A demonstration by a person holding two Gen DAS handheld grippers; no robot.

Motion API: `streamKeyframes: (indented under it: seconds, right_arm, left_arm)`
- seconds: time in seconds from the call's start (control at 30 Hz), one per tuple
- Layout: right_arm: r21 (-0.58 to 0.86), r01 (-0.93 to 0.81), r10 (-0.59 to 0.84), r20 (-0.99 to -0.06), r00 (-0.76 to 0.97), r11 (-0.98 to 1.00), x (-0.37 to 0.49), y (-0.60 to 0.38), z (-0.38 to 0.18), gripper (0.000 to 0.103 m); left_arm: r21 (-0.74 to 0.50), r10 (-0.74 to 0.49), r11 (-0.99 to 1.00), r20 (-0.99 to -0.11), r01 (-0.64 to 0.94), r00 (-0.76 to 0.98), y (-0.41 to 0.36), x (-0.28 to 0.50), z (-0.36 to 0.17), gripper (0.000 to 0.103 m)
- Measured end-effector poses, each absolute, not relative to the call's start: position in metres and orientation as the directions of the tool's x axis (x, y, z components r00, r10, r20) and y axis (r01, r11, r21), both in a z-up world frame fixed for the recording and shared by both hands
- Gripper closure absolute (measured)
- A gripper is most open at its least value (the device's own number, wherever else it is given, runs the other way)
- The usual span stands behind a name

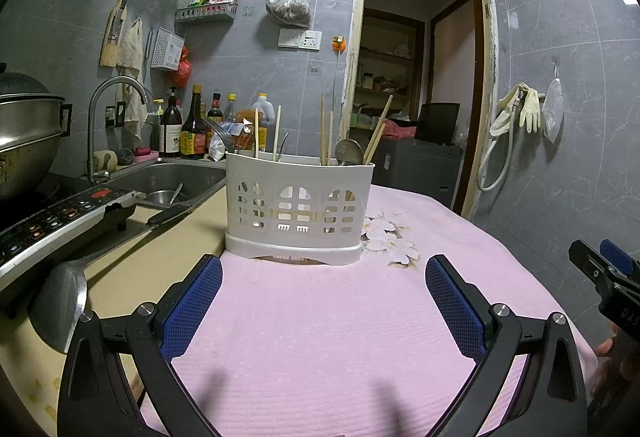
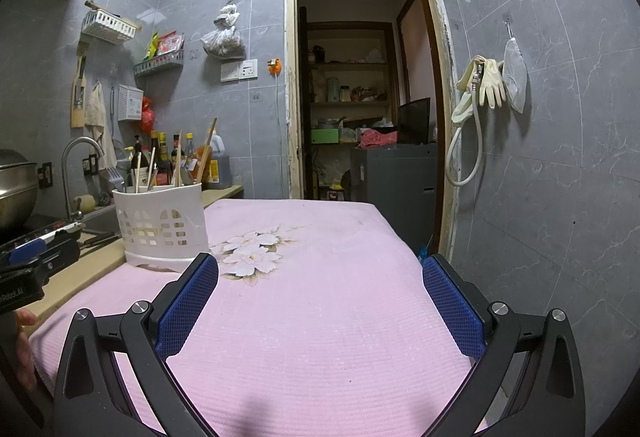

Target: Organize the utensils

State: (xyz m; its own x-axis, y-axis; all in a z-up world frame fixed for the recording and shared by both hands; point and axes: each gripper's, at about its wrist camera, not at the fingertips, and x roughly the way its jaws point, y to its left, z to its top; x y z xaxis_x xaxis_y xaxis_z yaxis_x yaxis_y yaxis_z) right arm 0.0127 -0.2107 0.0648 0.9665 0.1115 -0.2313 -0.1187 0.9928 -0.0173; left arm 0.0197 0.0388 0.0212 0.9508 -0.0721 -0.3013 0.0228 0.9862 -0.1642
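Observation:
A white slotted utensil holder (image 1: 298,207) stands on the pink cloth (image 1: 320,317), straight ahead of my left gripper (image 1: 324,269). It holds wooden chopsticks (image 1: 323,129), a metal spoon (image 1: 349,151) and a fork (image 1: 218,135). My left gripper is open and empty, a short way in front of the holder. In the right wrist view the holder (image 2: 162,227) stands at the left, and my right gripper (image 2: 320,269) is open and empty over the cloth (image 2: 320,297). The right gripper also shows at the right edge of the left wrist view (image 1: 604,273).
A metal ladle (image 1: 60,305) lies on the beige counter at left. An induction cooker (image 1: 52,221) with a steel pot (image 1: 24,133), a sink (image 1: 172,181) with tap, and sauce bottles (image 1: 192,125) stand behind. A doorway (image 2: 360,97) is at the back.

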Motion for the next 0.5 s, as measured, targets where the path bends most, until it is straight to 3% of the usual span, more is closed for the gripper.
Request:
streamKeyframes:
  seconds: [0.5]
  right_arm:
    - [-0.018, -0.119, 0.112, -0.232, 0.966, 0.993, 0.0128, -0.2104, 0.0651, 0.000]
  left_arm:
    - [-0.161, -0.072, 0.987, -0.300, 0.024, 0.951, 0.0376, 0.0195, 0.0222, 0.003]
